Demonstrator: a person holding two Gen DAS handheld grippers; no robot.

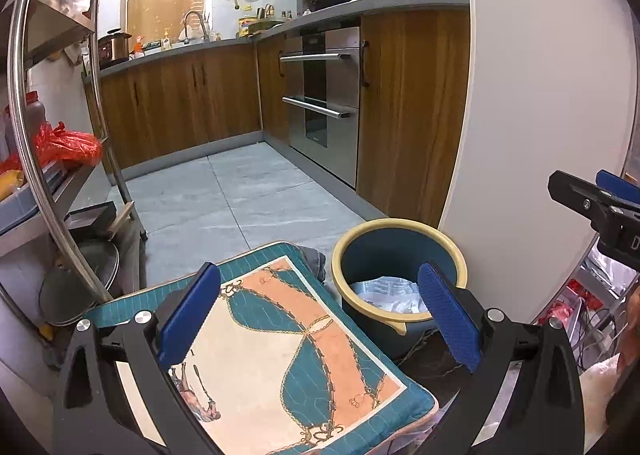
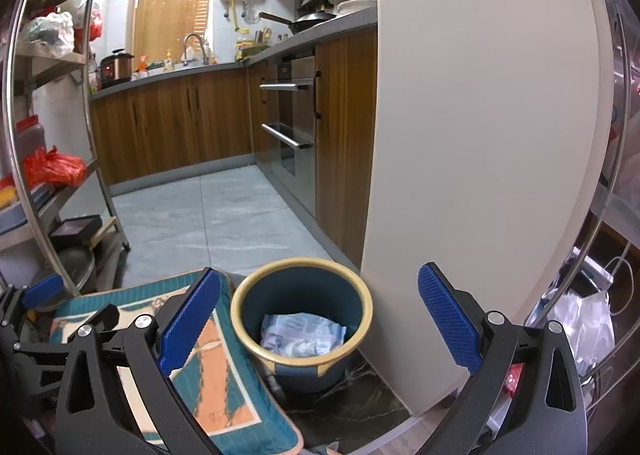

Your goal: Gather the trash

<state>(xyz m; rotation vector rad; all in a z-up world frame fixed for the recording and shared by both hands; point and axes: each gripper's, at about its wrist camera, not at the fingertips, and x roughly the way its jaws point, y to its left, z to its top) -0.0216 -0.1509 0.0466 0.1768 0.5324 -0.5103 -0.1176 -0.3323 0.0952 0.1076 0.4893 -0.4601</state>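
A blue bin with a yellow rim stands on the floor against a white wall panel. Crumpled white and pale-blue wrappers lie at its bottom. My left gripper is open and empty, hovering over a patterned teal cushion just left of the bin. My right gripper is open and empty too, held above the bin's near rim. Part of the right gripper shows at the right edge of the left wrist view, and the left gripper's blue tip at the left edge of the right wrist view.
The cushion lies beside the bin. A steel rack with a red bag and pan lids stands on the left. Wooden cabinets and an oven line the far side of the grey tiled floor. Bags and wire shelves sit to the right.
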